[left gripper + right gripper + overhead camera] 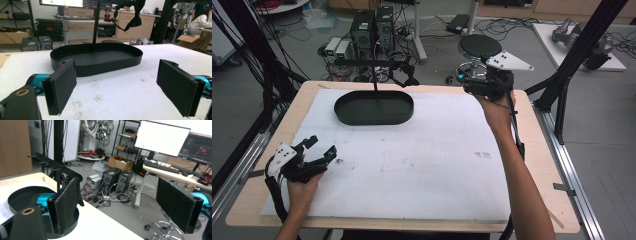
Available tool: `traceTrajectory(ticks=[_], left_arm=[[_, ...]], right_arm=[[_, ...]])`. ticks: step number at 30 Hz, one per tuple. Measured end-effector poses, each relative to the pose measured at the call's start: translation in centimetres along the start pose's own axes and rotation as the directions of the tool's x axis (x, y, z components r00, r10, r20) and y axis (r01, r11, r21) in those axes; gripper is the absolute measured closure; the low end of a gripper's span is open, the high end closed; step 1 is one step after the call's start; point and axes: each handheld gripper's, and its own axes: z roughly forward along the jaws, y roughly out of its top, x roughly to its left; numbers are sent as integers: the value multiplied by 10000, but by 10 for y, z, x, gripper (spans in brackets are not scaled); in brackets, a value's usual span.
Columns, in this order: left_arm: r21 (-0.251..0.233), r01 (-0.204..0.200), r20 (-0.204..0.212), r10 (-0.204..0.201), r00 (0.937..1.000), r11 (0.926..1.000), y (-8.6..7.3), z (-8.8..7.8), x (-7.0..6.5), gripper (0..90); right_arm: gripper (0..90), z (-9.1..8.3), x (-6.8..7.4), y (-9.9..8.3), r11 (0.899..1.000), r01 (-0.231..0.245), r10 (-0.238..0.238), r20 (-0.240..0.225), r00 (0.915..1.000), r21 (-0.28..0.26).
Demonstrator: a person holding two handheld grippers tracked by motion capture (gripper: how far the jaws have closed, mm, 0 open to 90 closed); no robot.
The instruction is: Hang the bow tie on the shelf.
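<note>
Behind the tray (374, 108), stand post (top cut off).

The table (532, 165) is seen from above and from the person's side in the high view, looking forward and down; the left gripper view is set low, just over the white mat (120, 95), facing the black tray (97, 58); the right gripper view is aimed past the far edge towards the floor; the tray (374, 107) is shared by all three.

A wooden table (542, 165) carries a white sheet (432, 165) (scuffed) and a black oval tray (374, 116).
</note>
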Motion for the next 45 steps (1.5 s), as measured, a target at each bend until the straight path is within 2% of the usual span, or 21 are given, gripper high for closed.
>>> traceTrajectory(ticks=[12,15,24,36,42,45], left_arm=[[28,-42,-45,42,10000,10000,0,0,0,165],[28,-48,-54,49,10000,10000,0,0,-1,165],[6,-24,-109,24,9999,10000,0,0,-1,165],[49,-61,-95,61,9999,10000,0,0,-1,165],[46,-67,-102,68,9999,10000,0,0,-2,165],[30,-69,-110,69,9999,10000,0,0,-2,165]], right_arm=[[157,-52,-3,-24,9992,-74,79,118,9999,-392],[148,-64,-2,-35,9989,-79,86,149,9999,-460],[128,-96,9,-72,9947,-587,613,284,9977,-840],[122,-117,31,-128,9890,-1280,1302,250,9912,-741],[122,-121,39,-155,9865,-1582,1593,239,9869,-422],[122,-121,45,-168,9877,-1553,1557,289,9874,-156]])
